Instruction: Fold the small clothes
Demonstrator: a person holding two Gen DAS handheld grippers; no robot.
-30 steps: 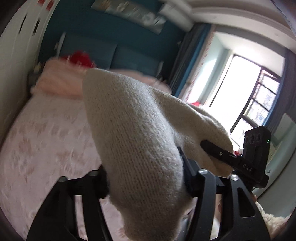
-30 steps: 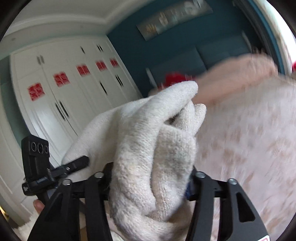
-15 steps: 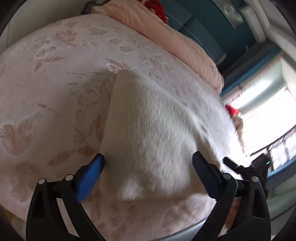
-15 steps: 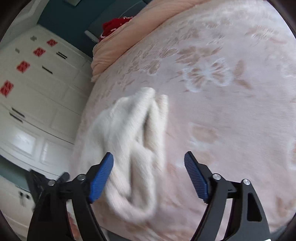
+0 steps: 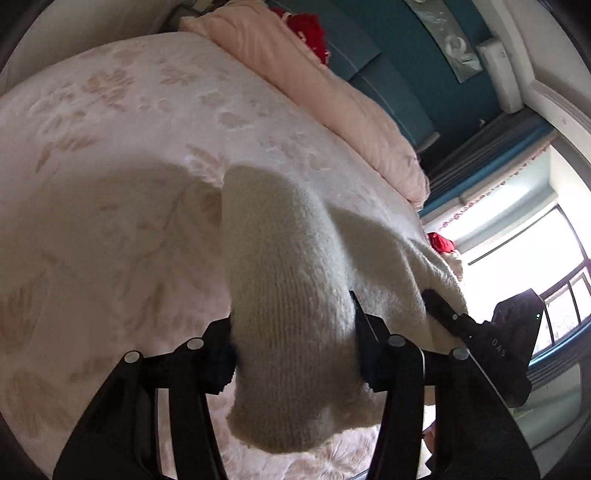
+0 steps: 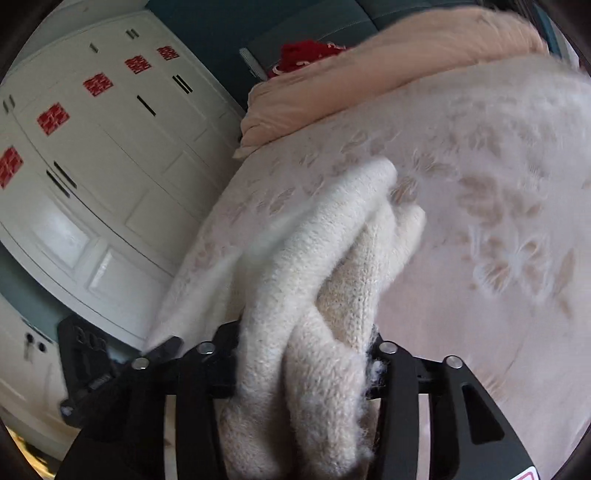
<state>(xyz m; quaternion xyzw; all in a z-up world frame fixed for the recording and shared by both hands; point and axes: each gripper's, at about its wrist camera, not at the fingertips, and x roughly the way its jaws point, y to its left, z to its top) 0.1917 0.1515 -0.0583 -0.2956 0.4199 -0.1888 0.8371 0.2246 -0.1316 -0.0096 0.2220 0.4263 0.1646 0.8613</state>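
A small cream knitted garment is held between both grippers over a pink flowered bed. My left gripper is shut on one end of it; the knit bulges out between the jaws and hangs below them. My right gripper is shut on the other, bunched end of the garment, which shows several thick folds. The right gripper also shows at the right edge of the left wrist view, and the left one at the left of the right wrist view. The pads are hidden by the knit.
A peach folded duvet and a red item lie at the head of the bed against a teal headboard. White wardrobe doors stand beside the bed. A bright window is to the right.
Half a second ago both grippers were open with the garment lying on the bed. Now both are shut on it again and hold it bunched above the bedspread.
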